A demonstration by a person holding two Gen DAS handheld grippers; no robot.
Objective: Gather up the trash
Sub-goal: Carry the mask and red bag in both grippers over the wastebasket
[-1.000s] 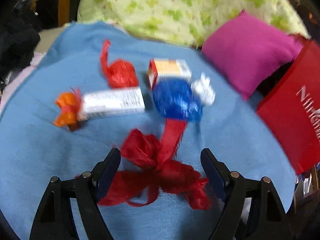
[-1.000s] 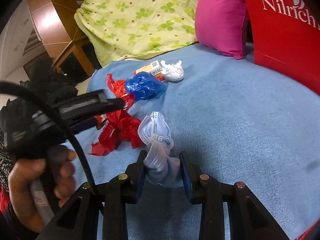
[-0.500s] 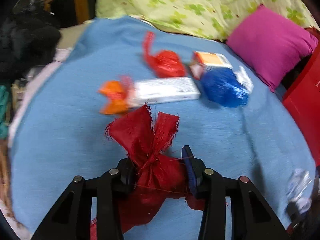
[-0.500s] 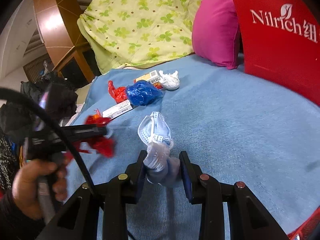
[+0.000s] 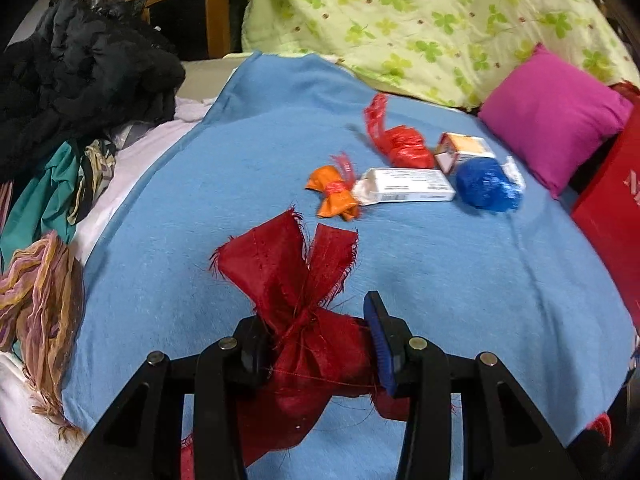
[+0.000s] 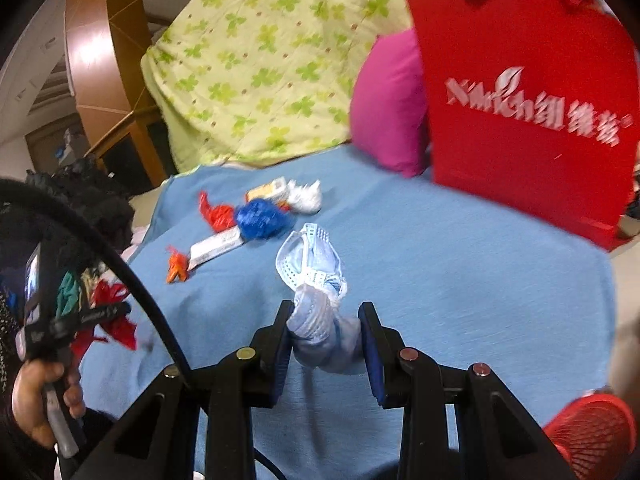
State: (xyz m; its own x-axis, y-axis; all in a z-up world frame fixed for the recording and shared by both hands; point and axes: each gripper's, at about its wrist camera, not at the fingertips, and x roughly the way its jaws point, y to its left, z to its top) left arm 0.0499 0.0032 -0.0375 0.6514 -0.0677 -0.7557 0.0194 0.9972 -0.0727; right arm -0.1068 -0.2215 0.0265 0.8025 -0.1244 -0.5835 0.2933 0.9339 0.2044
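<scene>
You have a piece of trash in each hand, so the pick-up step looks finished and the carry to a container is what is in hand now. Your left tongs [image 5: 316, 344] are pinching the knotted middle of a frayed red cloth scrap [image 5: 296, 280], its loose ends fanning out above the blue blanket [image 5: 440, 280] on the bed. Your right tongs [image 6: 324, 332] are pinching the bunched end of a crumpled pale blue face mask [image 6: 310, 256], the rest of it sticking forward past the tips.

Take the red paper bag [image 6: 528, 120] as your landmark. It stands upright at the far edge of the blanket, touching the magenta pillow [image 6: 388, 104] on its left. The uncollected trash lies in a loose cluster to the left of the bag, well apart from it: a blue plastic wad [image 6: 262, 218], a red plastic wad [image 6: 216, 212], a white crumpled wad [image 6: 306, 198], a small orange-and-white box [image 6: 268, 190], a long white carton [image 6: 216, 246] and an orange wrapper [image 6: 178, 268].

Whether the bag is the bin I cannot tell; its mouth is not visible. If it is, your next move calls for lifting both scraps clear of the blanket, bringing them over the bag's top edge, and only then spreading the tongs. Mind the dangling cloth ends, which could snag on the rim.
</scene>
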